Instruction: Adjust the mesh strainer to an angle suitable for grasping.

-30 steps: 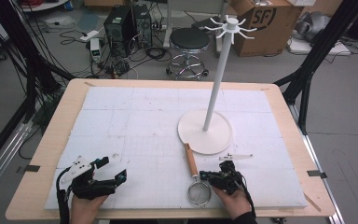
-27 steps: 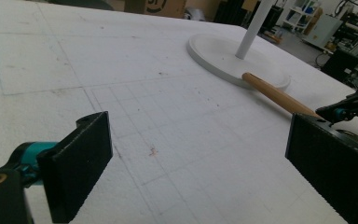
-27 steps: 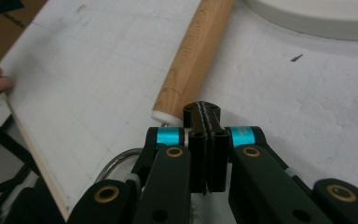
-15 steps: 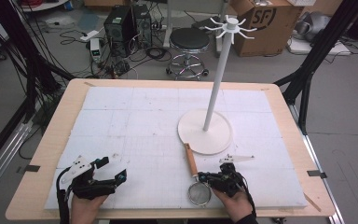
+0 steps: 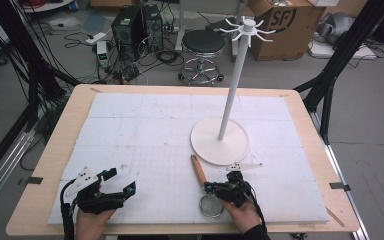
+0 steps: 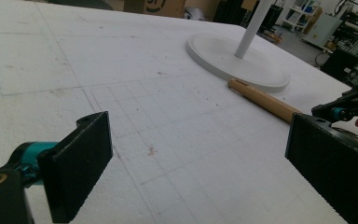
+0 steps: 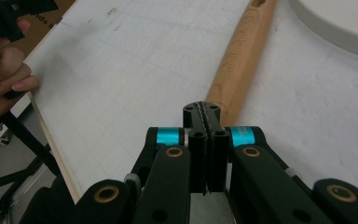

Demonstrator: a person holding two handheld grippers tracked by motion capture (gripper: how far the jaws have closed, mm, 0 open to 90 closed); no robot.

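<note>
Wooden table (image 5: pixel 65 150) under a white foam sheet (image 5: pixel 145 130)
On the sheet: white pole stand's round base (image 5: pixel 220 142), wooden-handled wire strainer (image 5: pixel 205 187).

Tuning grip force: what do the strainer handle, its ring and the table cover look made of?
Strainer handle: looks like unvarnished light wood, tan and matte with faint grain. Ring: probably bare metal with fine mesh, grey and slightly shiny; too small to confirm. Table cover: seemingly white foam board, matte, pitted texture with seams between panels.

The right gripper (image 7: pixel 207 112) hides where the wooden handle (image 7: pixel 240 58) meets the strainer's mesh (image 5: pixel 211 206).
</note>
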